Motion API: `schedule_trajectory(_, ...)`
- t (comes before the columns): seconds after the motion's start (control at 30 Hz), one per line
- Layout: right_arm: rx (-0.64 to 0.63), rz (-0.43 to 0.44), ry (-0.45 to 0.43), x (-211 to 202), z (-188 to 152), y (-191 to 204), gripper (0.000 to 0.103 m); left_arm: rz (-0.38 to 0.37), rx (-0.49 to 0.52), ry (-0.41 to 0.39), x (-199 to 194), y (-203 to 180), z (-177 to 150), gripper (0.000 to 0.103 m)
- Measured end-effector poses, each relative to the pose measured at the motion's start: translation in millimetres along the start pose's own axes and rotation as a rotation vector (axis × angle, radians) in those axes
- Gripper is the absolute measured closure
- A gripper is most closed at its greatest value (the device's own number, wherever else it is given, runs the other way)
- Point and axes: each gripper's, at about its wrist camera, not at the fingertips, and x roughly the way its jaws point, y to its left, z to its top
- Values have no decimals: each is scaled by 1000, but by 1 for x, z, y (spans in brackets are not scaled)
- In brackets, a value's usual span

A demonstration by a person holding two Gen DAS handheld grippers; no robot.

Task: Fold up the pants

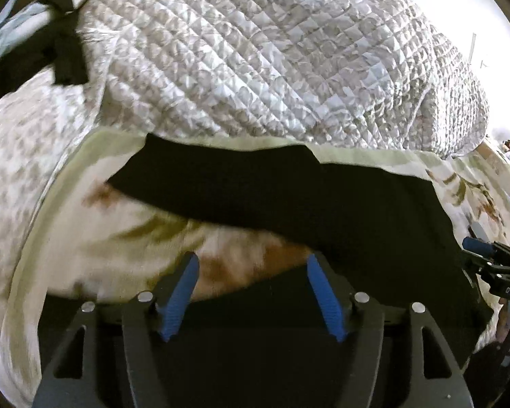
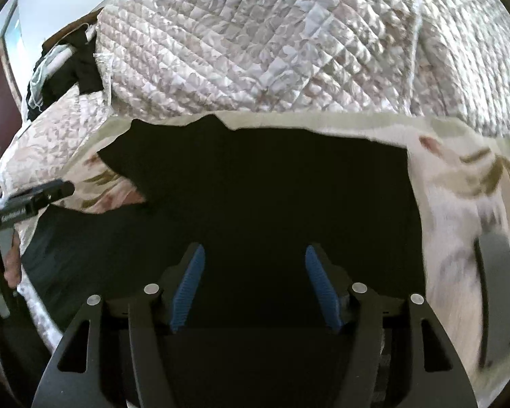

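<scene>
Left wrist view: black pants (image 1: pixel 289 197) lie flat on the bed (image 1: pixel 85 238), near the quilt (image 1: pixel 255 68). Left gripper (image 1: pixel 251 265) and right gripper (image 2: pixel 255 258) open, empty. Next fold: pinch matching edges, lift together, keep layers flat.

Black pants (image 1: pixel 289 197) flat on bed w/ floral sheet (image 1: pixel 95 224); left tool (image 1: pixel 251 265) jaws apart, nothing between; quilt (image 1: pixel 255 57) behind.
</scene>
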Motion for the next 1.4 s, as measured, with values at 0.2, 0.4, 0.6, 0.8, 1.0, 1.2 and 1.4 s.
schedule_trajectory(0.2, -81, 33, 24, 47, 49, -17, 37, -31, 37, 25, 62, 5, 49, 29)
schedule_trajectory(0.4, -136, 53, 61, 104, 92, -34, 36, -6, 44, 57, 124, 16, 82, 27)
schedule_trajectory(0.6, -189, 68, 104, 156, 121, -45, 36, 6, 55, 86, 174, 20, 102, 25)
schedule_trajectory(0.8, -228, 93, 210, 198, 127, -55, 35, 39, 103, 123, 205, 17, 98, 24)
schedule_trajectory(1.0, -277, 67, 190, 187, 126, -44, 94, 63, 172, 122, 204, 3, 92, 85)
schedule_trajectory(1.2, -299, 51, 125, 143, 127, -26, 95, 71, 149, 97, 178, -3, 93, 99)
schedule_trajectory(1.4, -285, 79, 18, 61, 114, -7, 95, 27, 72, -51, 80, 4, 84, 99)
